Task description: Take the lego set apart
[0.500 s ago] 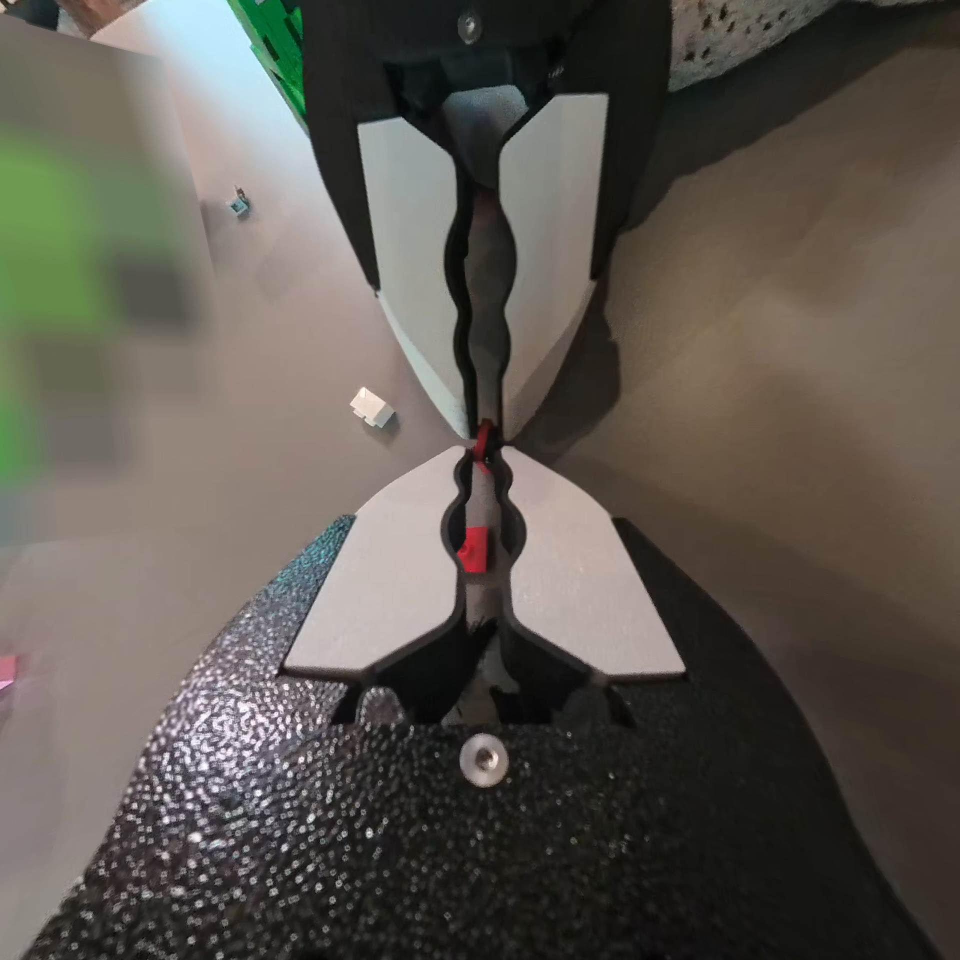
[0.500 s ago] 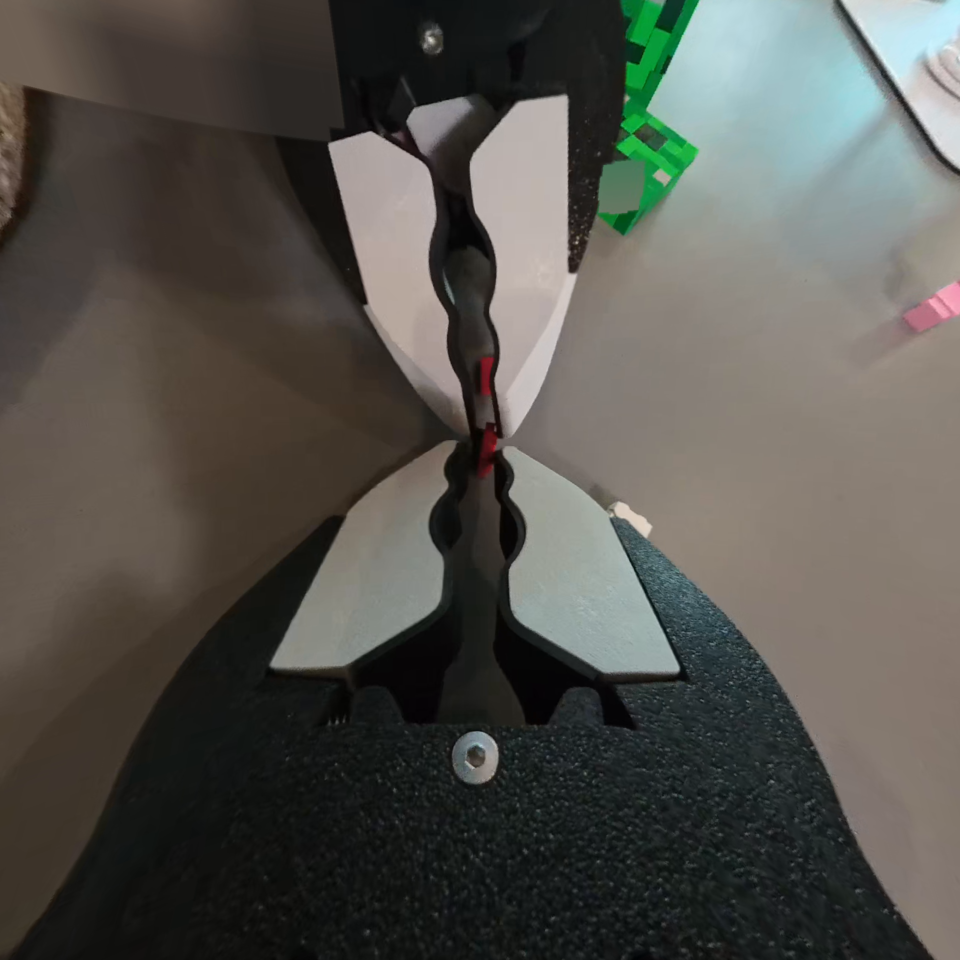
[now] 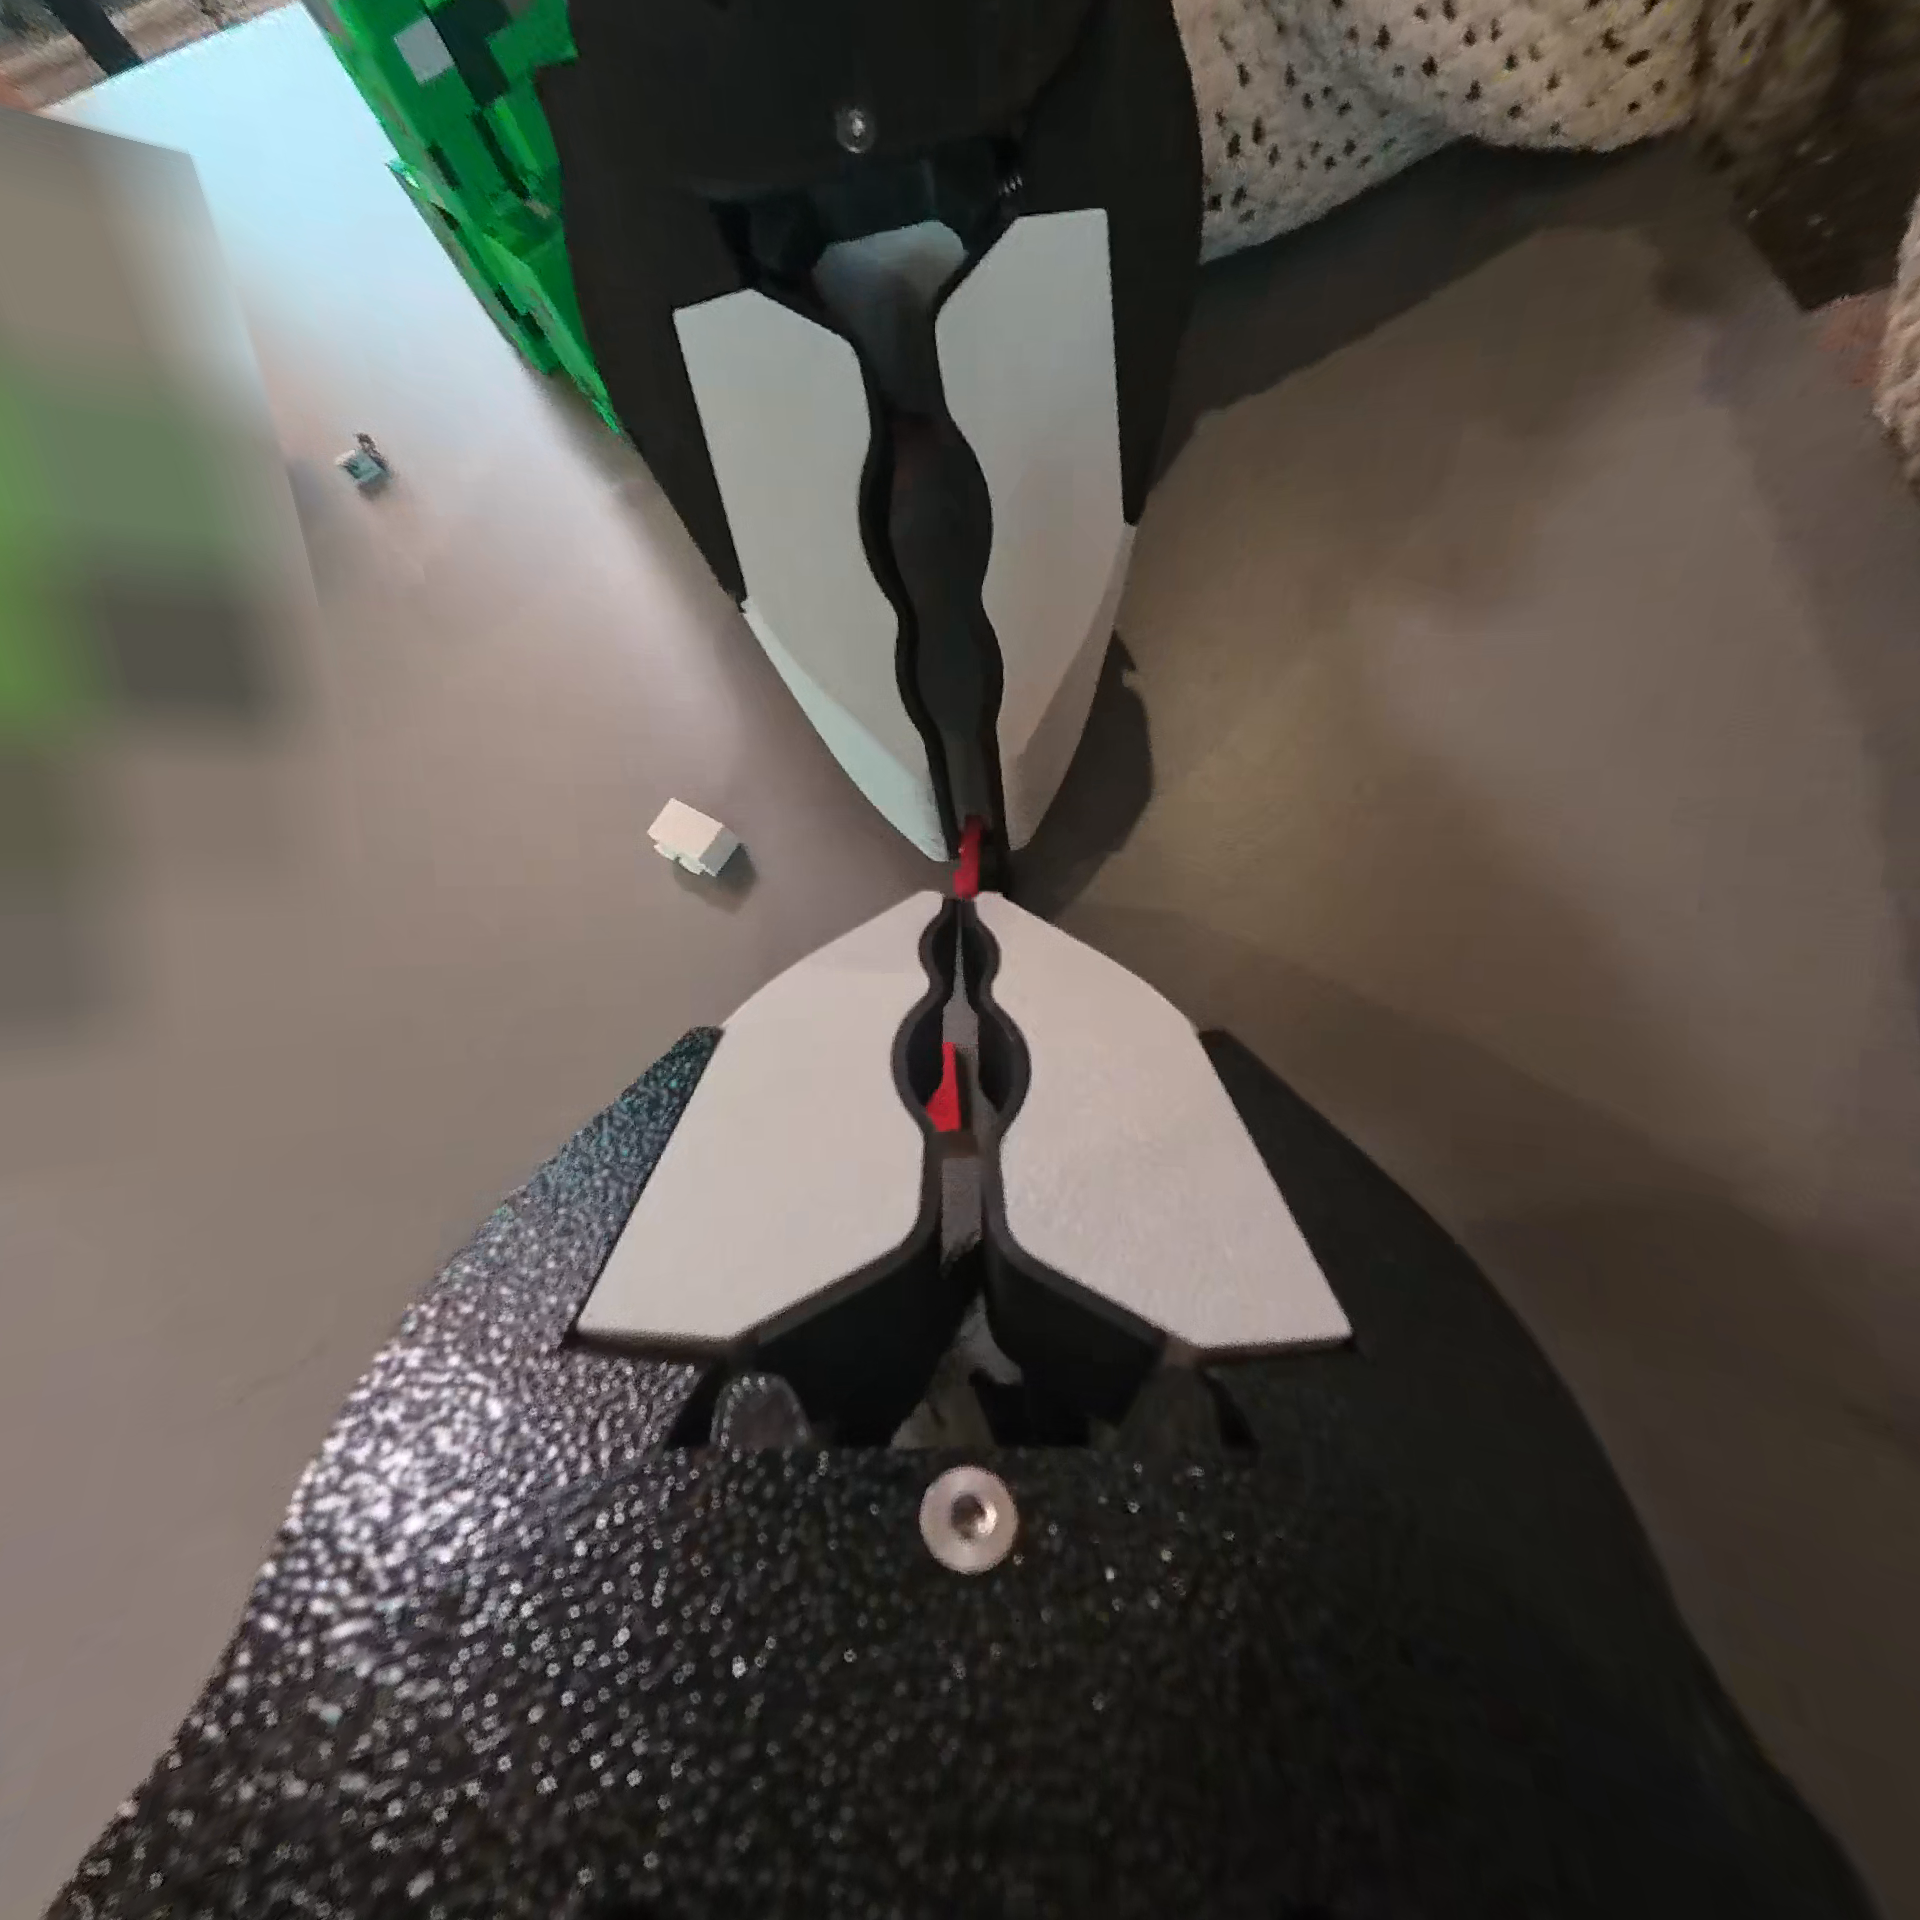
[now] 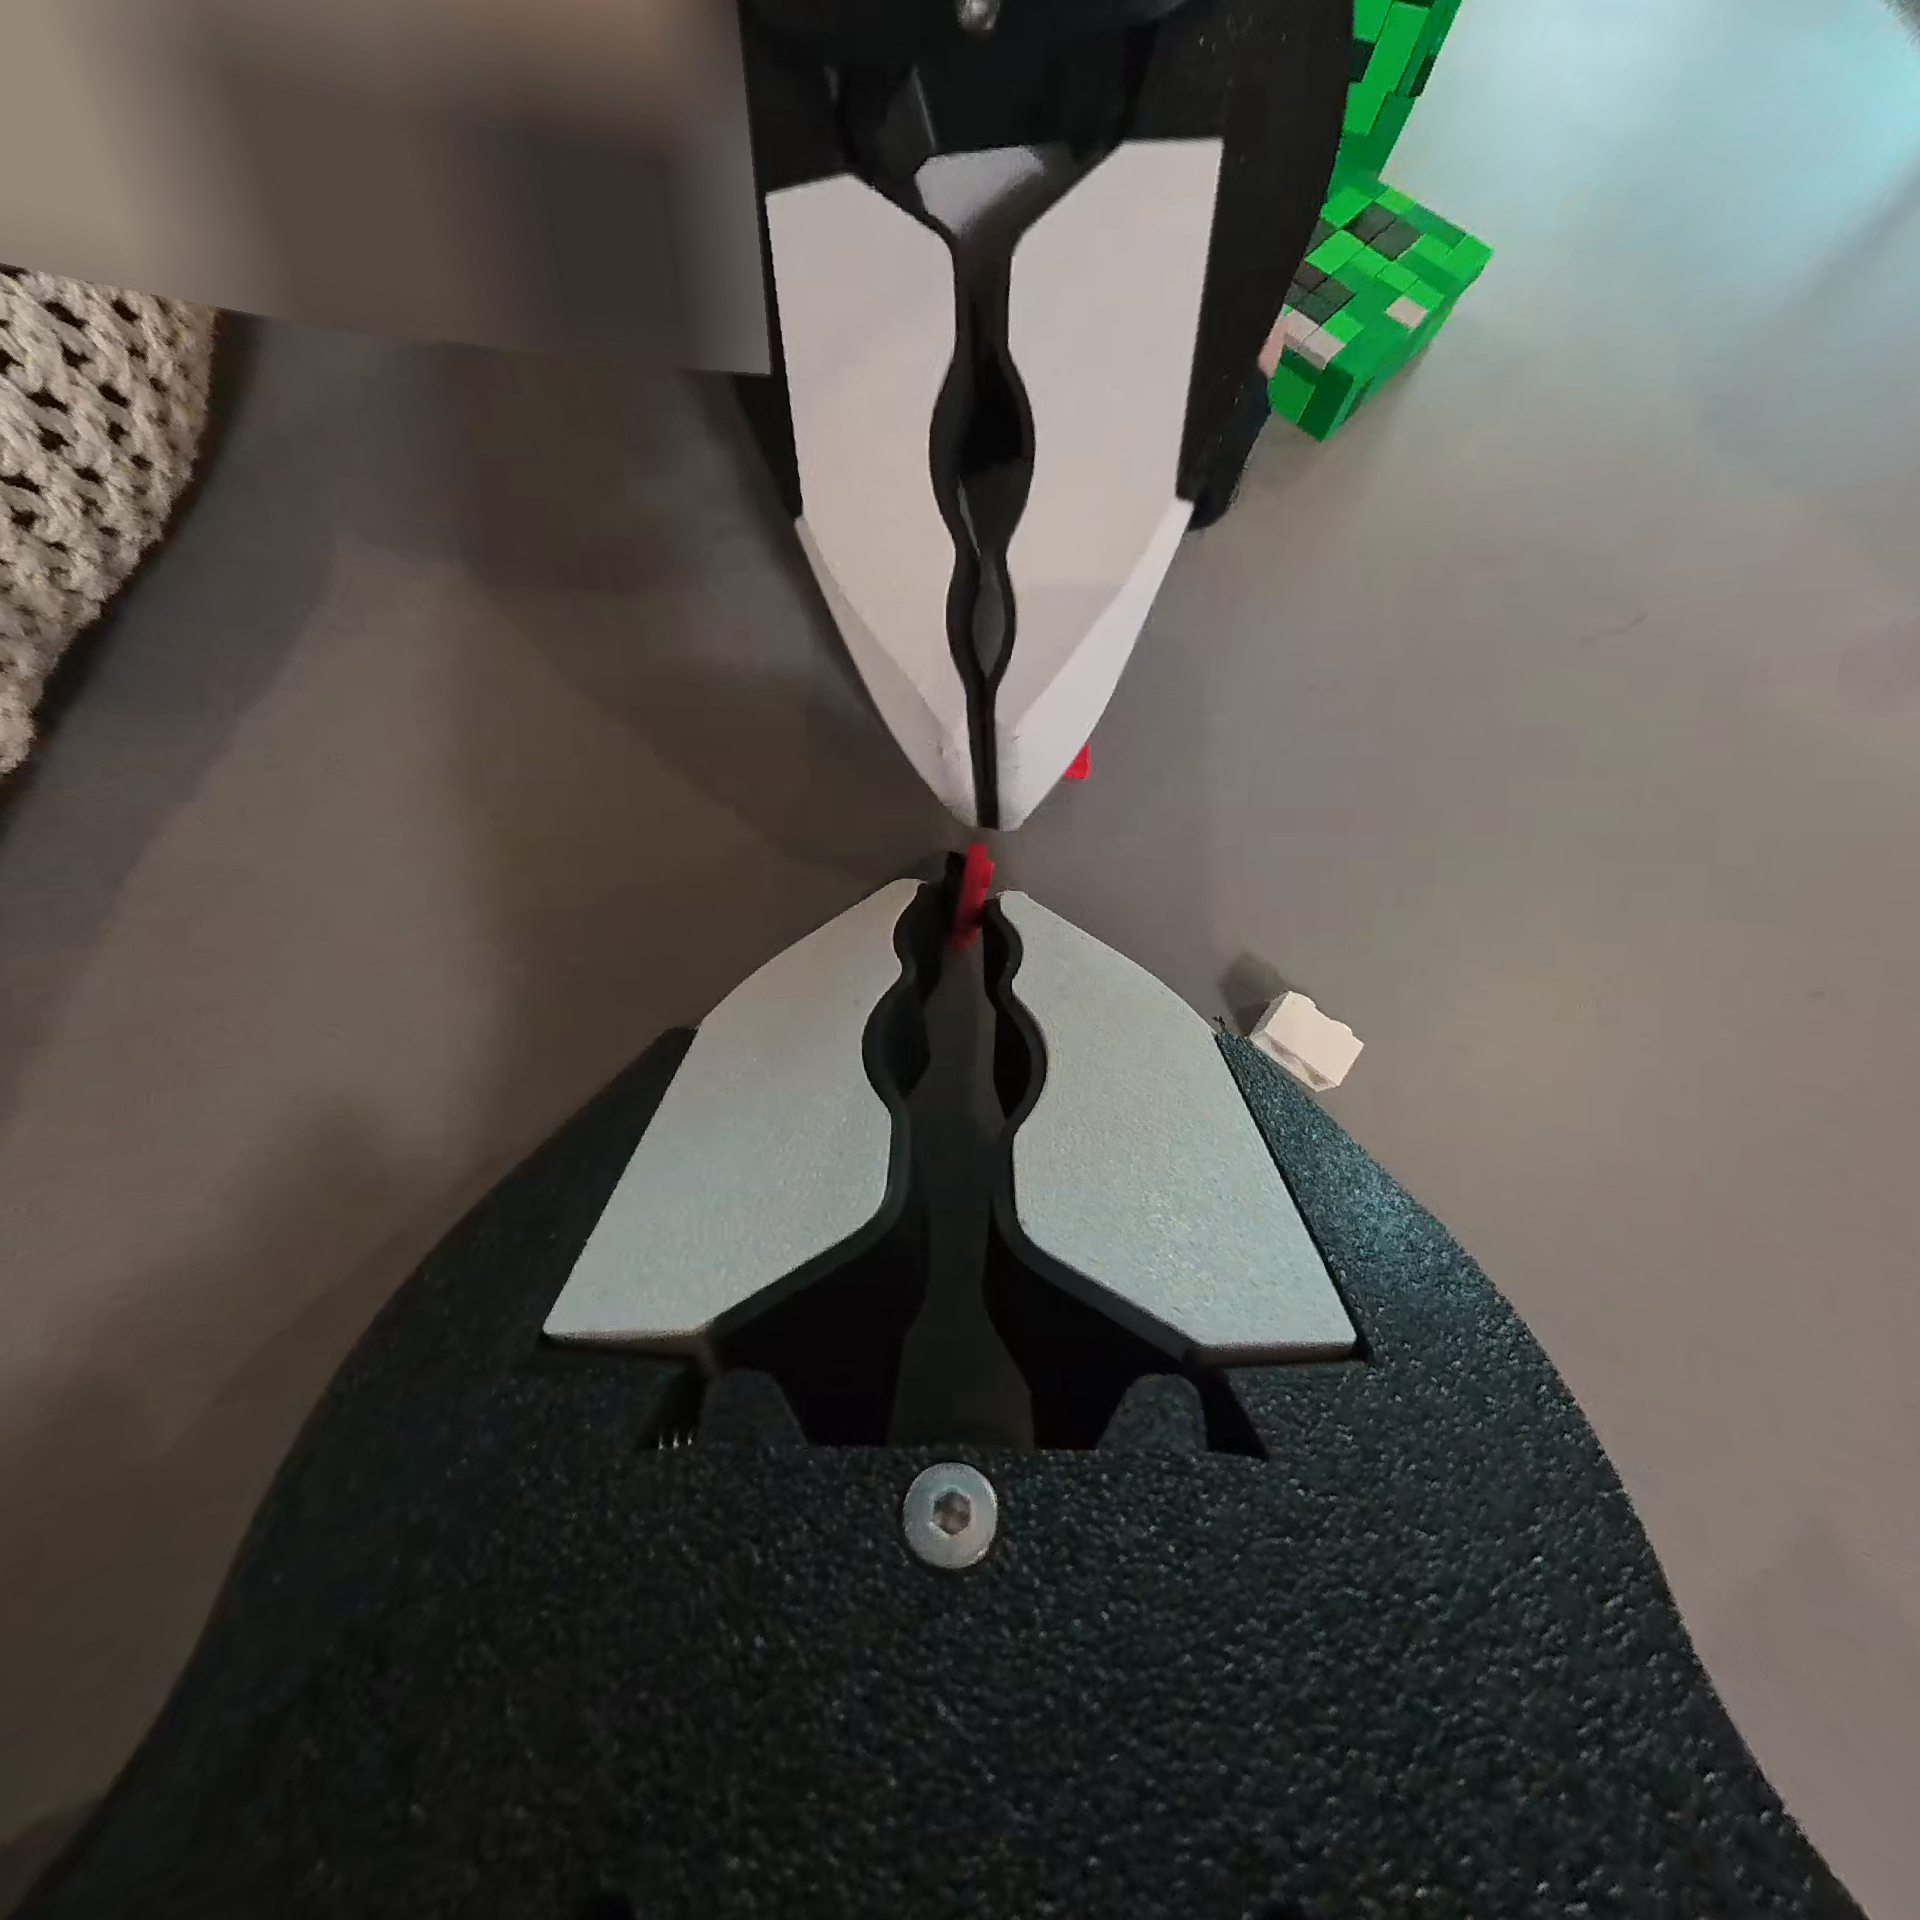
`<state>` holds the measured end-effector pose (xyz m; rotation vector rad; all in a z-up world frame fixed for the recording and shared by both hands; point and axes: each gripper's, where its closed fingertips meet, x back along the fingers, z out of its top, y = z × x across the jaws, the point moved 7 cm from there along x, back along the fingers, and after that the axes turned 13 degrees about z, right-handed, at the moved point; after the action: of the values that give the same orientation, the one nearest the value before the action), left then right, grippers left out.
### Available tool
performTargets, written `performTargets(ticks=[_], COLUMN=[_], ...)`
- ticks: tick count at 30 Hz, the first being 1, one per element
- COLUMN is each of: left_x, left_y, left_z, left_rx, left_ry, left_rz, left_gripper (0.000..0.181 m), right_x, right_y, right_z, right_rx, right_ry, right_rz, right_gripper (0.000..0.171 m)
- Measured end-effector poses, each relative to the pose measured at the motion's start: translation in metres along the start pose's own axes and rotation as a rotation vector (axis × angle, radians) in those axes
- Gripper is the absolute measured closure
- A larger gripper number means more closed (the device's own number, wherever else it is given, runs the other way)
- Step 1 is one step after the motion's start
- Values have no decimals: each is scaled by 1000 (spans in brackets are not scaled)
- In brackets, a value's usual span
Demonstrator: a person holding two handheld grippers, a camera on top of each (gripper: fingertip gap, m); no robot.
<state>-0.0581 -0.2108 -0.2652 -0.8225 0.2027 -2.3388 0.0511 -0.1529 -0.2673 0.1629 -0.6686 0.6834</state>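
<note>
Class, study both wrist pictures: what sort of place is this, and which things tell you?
Probably a home or hobby table, not a factory: a plain grey tabletop, a green brick model, a loose white brick and a crocheted cloth.

The two grippers meet tip to tip above the table (image 3: 1455, 831). In the left wrist view, the left gripper (image 3: 961, 914) reaches up from the bottom edge and the right gripper (image 3: 971, 821) comes down from the top, with a small lego piece (image 3: 968, 868) between their tips. A loose brick (image 3: 694, 834) lies on the table just left of that meeting point. Farther back and left sits a tiny piece (image 3: 361, 465), well apart from the brick. Behind the right gripper, at upper left, stands the lego set (image 3: 488, 208) — partly hidden by it. A knitted fabric (image 3: 1455, 94) lies along the top right, at the table's far edge. In the right wrist view the sides swap — set at upper right, brick at right, fabric at left.
</note>
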Motion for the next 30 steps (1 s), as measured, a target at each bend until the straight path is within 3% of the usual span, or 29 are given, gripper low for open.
performTargets(ticks=[3,23,30], left_x=[-2,-8,-12], left_y=[0,1,-4], left_z=[0,5,5], left_rx=[-1,61,128], left_ry=[-14,-22,-66], left_rz=[-1,-74,57], left_gripper=[175,180,179], right_x=[0,-1,1], right_y=[0,-1,2], right_z=[0,0,-1], right_rx=[5,6,29], right_ry=[-2,-10,-6], right_rz=[-2,20,-56], right_gripper=[163,163,151])
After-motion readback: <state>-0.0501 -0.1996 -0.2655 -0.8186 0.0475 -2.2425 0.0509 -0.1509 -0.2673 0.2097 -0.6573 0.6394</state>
